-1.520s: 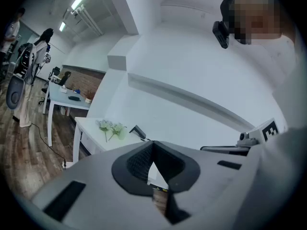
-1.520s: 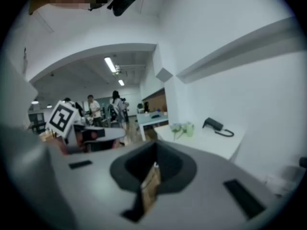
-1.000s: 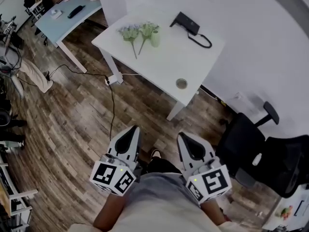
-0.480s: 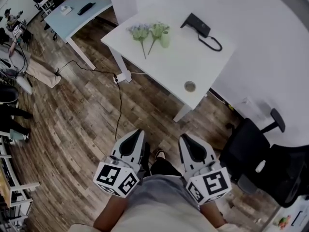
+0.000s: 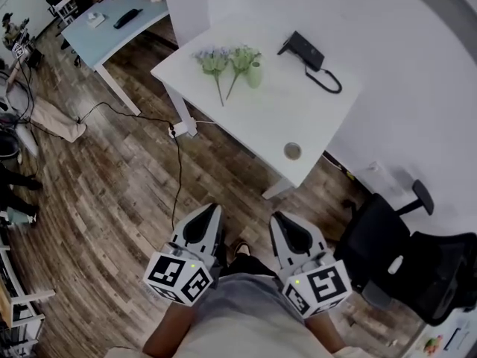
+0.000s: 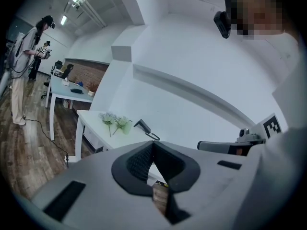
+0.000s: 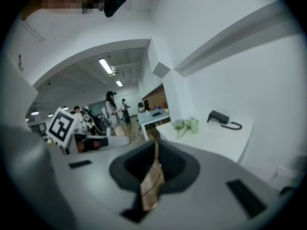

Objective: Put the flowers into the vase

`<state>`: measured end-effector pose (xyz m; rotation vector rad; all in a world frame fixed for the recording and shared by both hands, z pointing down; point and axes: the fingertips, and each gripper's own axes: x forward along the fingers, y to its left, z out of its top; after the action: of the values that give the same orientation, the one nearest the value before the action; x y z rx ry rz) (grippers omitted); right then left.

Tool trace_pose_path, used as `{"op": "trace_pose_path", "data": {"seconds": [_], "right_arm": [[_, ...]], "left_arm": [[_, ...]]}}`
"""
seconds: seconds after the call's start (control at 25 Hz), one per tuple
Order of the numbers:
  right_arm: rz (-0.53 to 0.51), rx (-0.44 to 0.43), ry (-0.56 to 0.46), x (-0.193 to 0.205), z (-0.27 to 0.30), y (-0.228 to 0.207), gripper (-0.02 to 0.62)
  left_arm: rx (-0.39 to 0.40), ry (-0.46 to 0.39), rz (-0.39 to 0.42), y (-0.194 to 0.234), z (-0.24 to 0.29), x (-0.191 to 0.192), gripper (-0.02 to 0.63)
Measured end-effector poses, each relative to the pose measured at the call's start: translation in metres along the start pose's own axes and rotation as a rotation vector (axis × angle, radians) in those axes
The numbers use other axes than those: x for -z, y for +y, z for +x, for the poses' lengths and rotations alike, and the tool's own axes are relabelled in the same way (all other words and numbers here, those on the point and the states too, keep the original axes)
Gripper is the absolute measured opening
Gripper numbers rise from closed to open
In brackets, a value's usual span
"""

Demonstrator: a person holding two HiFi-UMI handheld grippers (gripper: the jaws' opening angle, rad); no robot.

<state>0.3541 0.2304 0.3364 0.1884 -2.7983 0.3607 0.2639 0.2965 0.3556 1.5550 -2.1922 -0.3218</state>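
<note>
Compared with a second before, the worktop [image 5: 298, 110] sat a little lower in the head view, its near corner closer to the claws. The claws held about the same spots at the bottom of that view.

- Left claw [image 5: 211, 213]: jaws together at the tips, nothing between them; only floor showed through the gap behind the tips.
- Right claw [image 5: 279, 221]: the same, tips together, nothing held.
- Both were low over the wood floor [image 5: 112, 200], well short of the worktop.

Flowers [image 5: 227, 60]: two bunches lying flat at the worktop's far left end, stems pointing toward the near edge. The pale green vase [image 5: 255, 74] was just beside the right bunch's head. No flower was in it.

- Also on the worktop: a black box [image 5: 302, 47] with a cable, and a small round disc [image 5: 292, 151] near the near corner.
- On the floor between claws and worktop: a white power strip [image 5: 182, 129] and a black cord [image 5: 176, 177].
- A black chair [image 5: 387, 252] stood to the right and a blue table [image 5: 112, 24] to the far left.
- In the left gripper view, a person [image 6: 26, 71] stood beyond that table.
</note>
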Motion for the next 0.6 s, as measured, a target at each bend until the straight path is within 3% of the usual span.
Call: {"op": "trace_pose_path", "data": {"seconds": [0.6], "right_arm": [[-0.019,-0.008,0.056,-0.034,0.113,0.017,0.023]], "left_arm": [[0.053,0.069,-0.074,0.086,0.056,-0.04,0.025]]}}
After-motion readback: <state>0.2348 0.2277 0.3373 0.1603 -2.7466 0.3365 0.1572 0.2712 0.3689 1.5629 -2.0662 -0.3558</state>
